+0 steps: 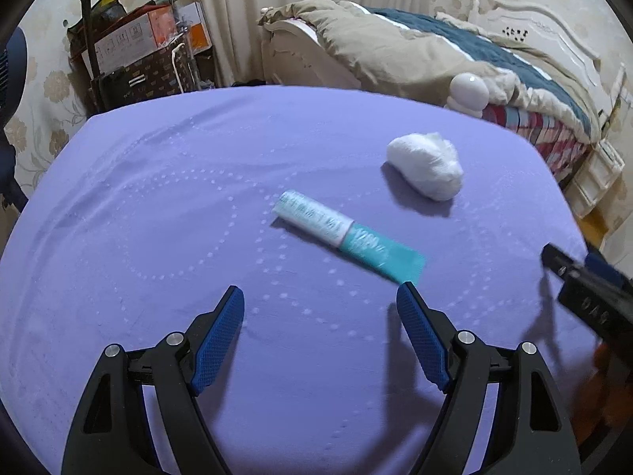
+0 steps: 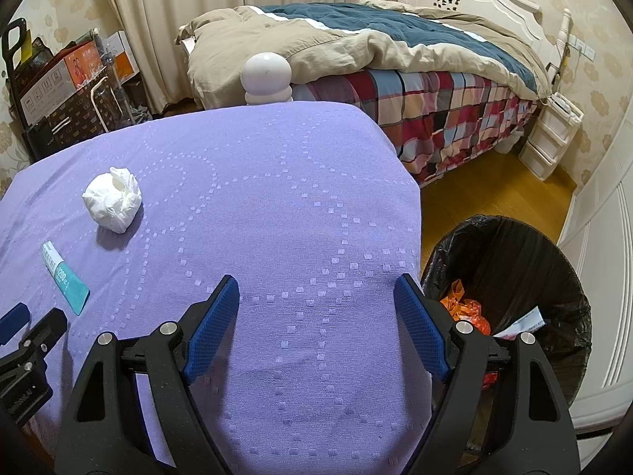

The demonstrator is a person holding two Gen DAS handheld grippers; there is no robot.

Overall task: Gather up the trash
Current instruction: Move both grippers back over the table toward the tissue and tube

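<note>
Left tongs spread, empty, over purple table. Right tongs spread, empty. Teal-white tube just ahead of left tongs; crumpled tissue near it. Lined bin beside table holds orange wrapper.

A rumpled bed with a plaid sheet stands beyond the purple-covered table, boxes beside curtains.
</note>
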